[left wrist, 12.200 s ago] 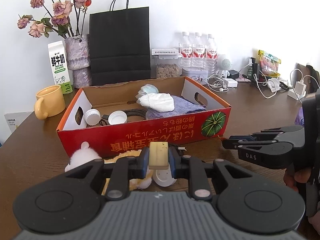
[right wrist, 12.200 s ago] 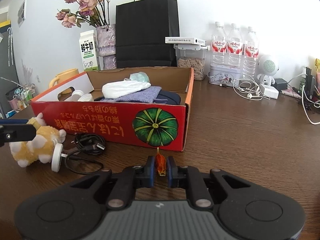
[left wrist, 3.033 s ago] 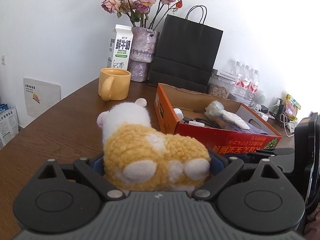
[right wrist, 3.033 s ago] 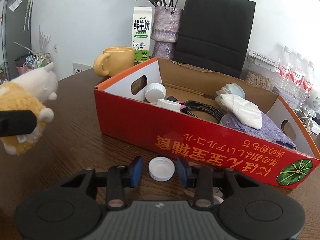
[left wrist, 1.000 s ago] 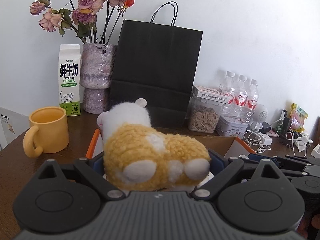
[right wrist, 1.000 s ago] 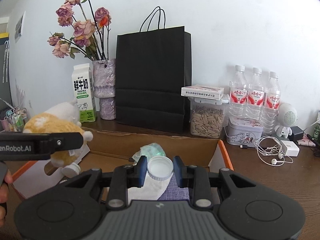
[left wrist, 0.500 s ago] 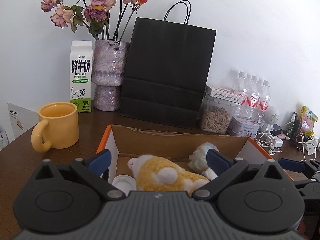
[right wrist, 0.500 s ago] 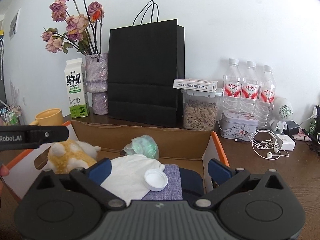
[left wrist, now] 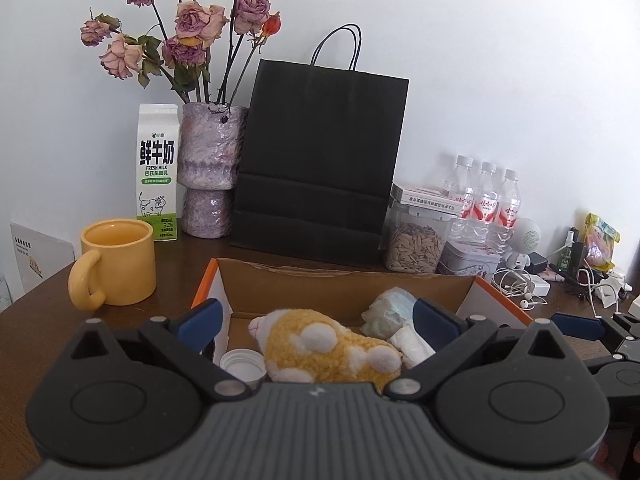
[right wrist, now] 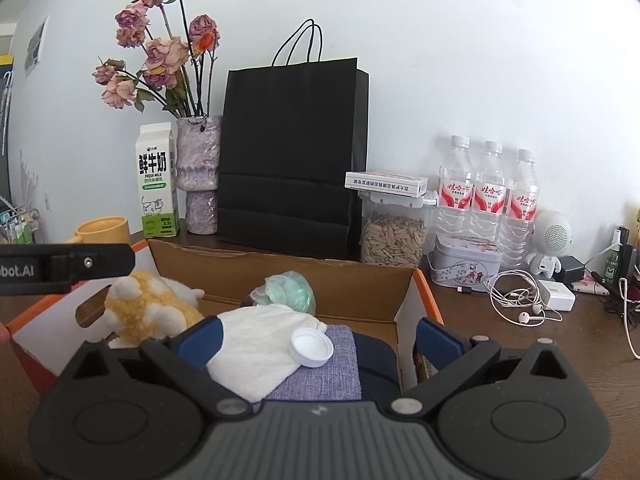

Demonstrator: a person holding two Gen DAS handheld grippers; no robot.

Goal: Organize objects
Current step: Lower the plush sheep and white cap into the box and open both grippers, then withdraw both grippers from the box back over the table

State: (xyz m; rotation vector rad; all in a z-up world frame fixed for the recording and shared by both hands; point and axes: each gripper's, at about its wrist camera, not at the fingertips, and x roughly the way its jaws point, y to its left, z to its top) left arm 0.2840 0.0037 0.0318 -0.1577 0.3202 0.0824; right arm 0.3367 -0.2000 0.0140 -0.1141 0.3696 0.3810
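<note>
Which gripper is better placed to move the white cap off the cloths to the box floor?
Right. The right gripper hovers with open jaws directly over the white cap; the left gripper hangs open over the plush toy, farther away.

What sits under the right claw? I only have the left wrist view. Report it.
Observer: A round white plastic bottle cap lies across a white folded cloth and a lavender woven cloth, inside the orange-rimmed cardboard box.
Operator: Give me the right claw's state.
Observer: The right claw is open, jaws wide, holding nothing.
Operator: Check beside the lavender cloth.
Observer: A dark navy fabric item lies against its right side.
</note>
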